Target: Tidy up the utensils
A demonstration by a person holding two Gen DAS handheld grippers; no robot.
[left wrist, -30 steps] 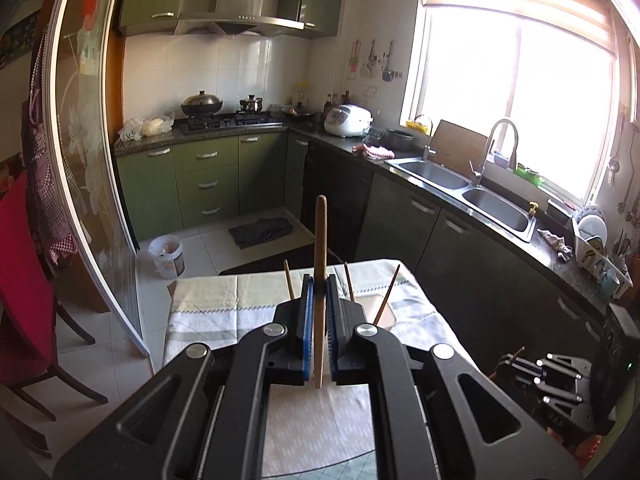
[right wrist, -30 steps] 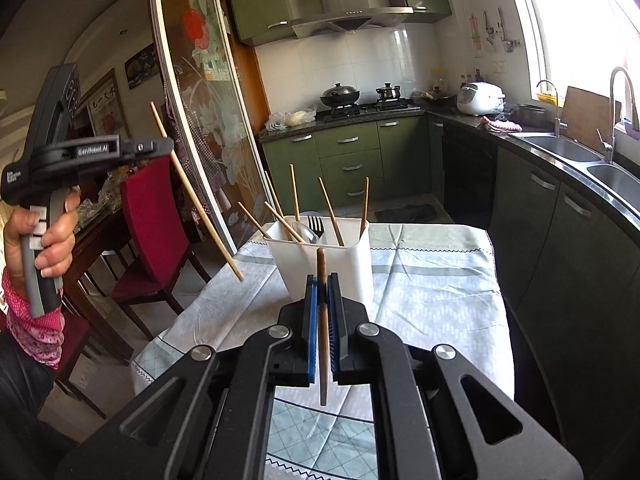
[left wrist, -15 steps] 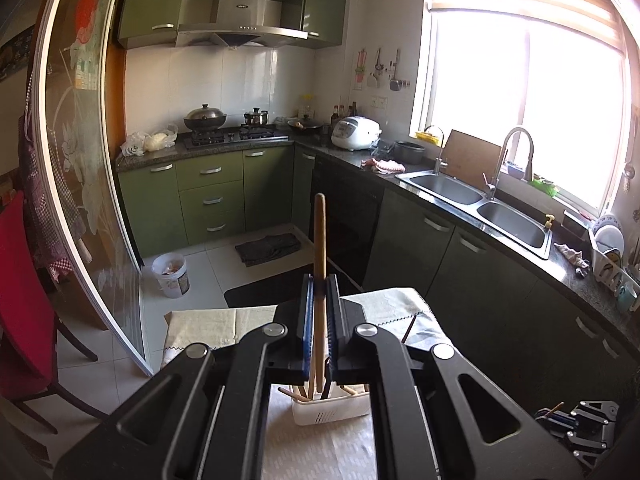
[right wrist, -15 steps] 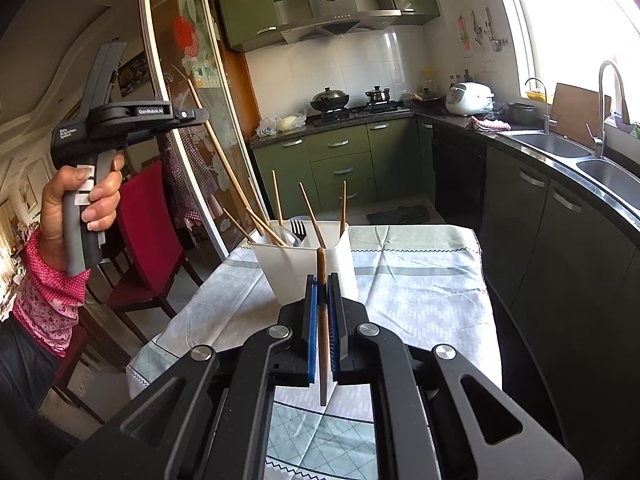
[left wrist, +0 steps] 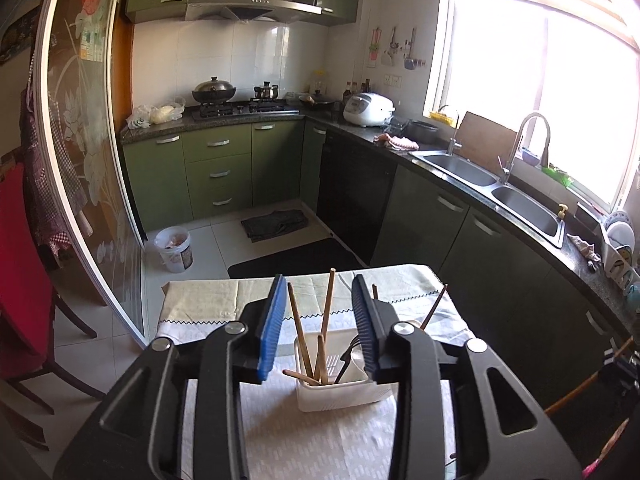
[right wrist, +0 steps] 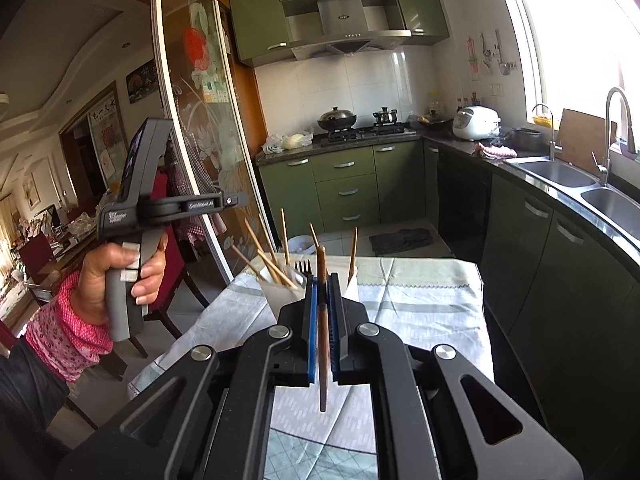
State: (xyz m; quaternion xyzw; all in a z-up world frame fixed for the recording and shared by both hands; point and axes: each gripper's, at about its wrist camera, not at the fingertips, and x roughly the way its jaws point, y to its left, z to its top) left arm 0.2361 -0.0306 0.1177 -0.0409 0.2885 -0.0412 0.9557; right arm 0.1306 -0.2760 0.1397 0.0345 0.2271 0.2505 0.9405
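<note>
So the left hand-held gripper is tipped down over the white utensil holder, and its blue pads have just been spreading apart. Nothing is pinched between them; the chopsticks you see through the gap stand down in the holder, leaning every which way, with a dark fork in there too.

The right hand-held gripper is clamped tight on a single brown chopstick, held roughly upright, sticking out above and below the pads. It sits on the near side of the holder, apart from it.

The right view gives you what the left can't: the person's left hand, in a pink patterned sleeve, wrapped around the left tool's grip, raised at the left of the holder and pointing toward it. It also shows the holder from the side, half hidden behind the gripper. The left view looks down into the holder and catches the right tool's chopstick poking in at the lower right corner.

The surface is a table with a pale green and white cloth, the holder near the middle. The room is a kitchen: green cabinets, a stove with pots, a range hood, a rice cooker, a double sink under a bright window, a glass sliding door and a red chair on the left.
</note>
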